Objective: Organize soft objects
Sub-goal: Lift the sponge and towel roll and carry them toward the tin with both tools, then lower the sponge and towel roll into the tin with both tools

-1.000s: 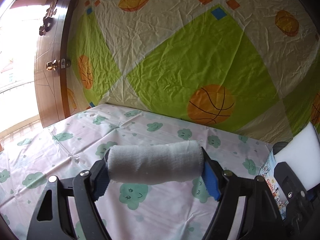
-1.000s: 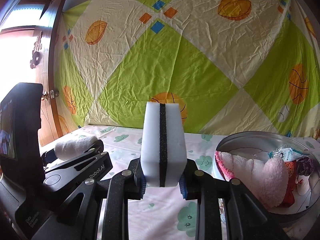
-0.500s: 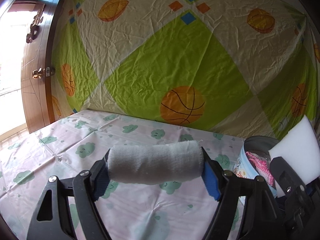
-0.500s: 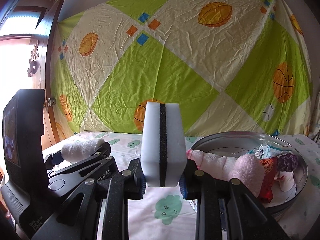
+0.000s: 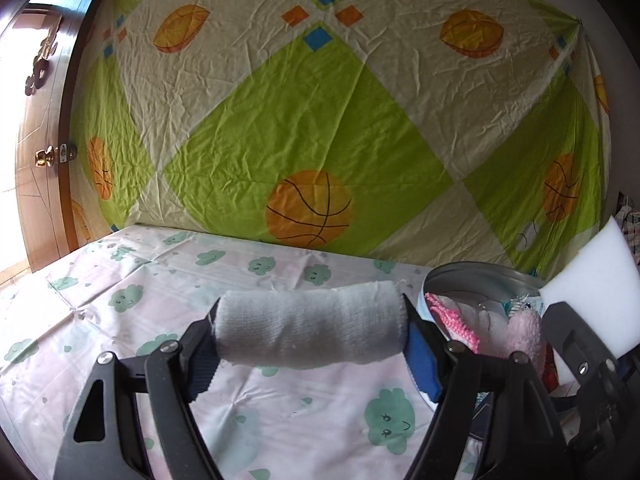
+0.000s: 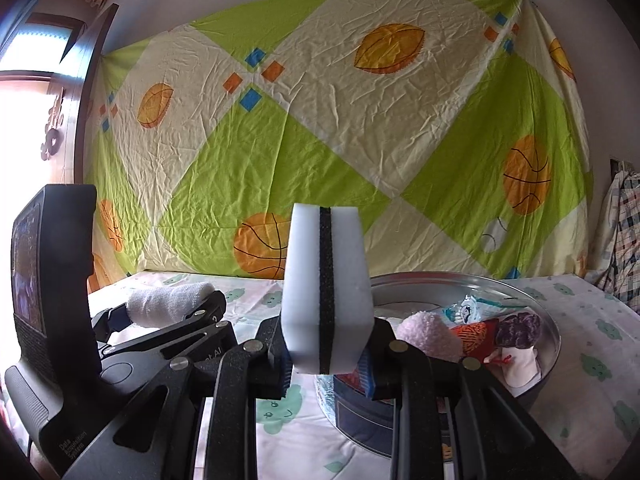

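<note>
My left gripper (image 5: pixel 312 340) is shut on a rolled white towel (image 5: pixel 310 326), held crosswise above the cloud-print cloth; it also shows in the right wrist view (image 6: pixel 168 304). My right gripper (image 6: pixel 326 356) is shut on a white sponge with a black middle layer (image 6: pixel 326 292), held upright; the sponge shows at the right in the left wrist view (image 5: pixel 588 280). A round metal tin (image 6: pixel 548 320) stands just right of the sponge and holds a pink fluffy item (image 6: pixel 428 334), a pink knit piece (image 5: pixel 452 320) and several other soft things.
The table wears a white cloud-print cloth (image 5: pixel 160 304). A green and cream sheet with basketballs (image 5: pixel 320 140) hangs behind it. A wooden door (image 5: pixel 36 152) is at the left. Checked fabric (image 6: pixel 624 240) lies at the far right.
Both grippers have moved right and risen a little with their loads. The tin now shows more fully in the left wrist view and sits closer below the sponge.
</note>
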Available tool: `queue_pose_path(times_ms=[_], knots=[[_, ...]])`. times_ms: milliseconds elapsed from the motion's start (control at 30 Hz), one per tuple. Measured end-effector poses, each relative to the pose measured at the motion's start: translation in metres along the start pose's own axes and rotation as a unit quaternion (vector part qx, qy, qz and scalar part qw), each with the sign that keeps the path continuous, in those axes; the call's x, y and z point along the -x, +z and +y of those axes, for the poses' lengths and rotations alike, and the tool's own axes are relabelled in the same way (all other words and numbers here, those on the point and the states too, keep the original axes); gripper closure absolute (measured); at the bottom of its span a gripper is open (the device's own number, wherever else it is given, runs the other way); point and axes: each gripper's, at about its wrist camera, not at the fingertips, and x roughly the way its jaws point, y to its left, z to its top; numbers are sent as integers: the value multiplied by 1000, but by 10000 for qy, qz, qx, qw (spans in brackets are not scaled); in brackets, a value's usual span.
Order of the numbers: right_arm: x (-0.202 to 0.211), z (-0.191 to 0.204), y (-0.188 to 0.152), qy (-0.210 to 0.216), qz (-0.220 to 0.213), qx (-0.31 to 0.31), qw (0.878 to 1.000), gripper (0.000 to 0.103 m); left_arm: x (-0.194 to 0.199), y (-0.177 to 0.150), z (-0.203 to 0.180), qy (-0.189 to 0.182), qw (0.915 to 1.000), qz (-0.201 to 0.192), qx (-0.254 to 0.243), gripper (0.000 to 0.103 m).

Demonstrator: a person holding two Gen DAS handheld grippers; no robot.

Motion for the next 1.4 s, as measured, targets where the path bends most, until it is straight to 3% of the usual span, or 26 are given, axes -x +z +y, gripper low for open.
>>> queue_pose_path(times_ms=[733,1400], knots=[[30,-75,3,-748,-255,-20,9969,75,25,-3,-86,-653,9973,-151,-299,25],[29,-144,14,-1427,-221,-37,9895,75,24,10,-156,-1504,9878,-36,-389,25]])
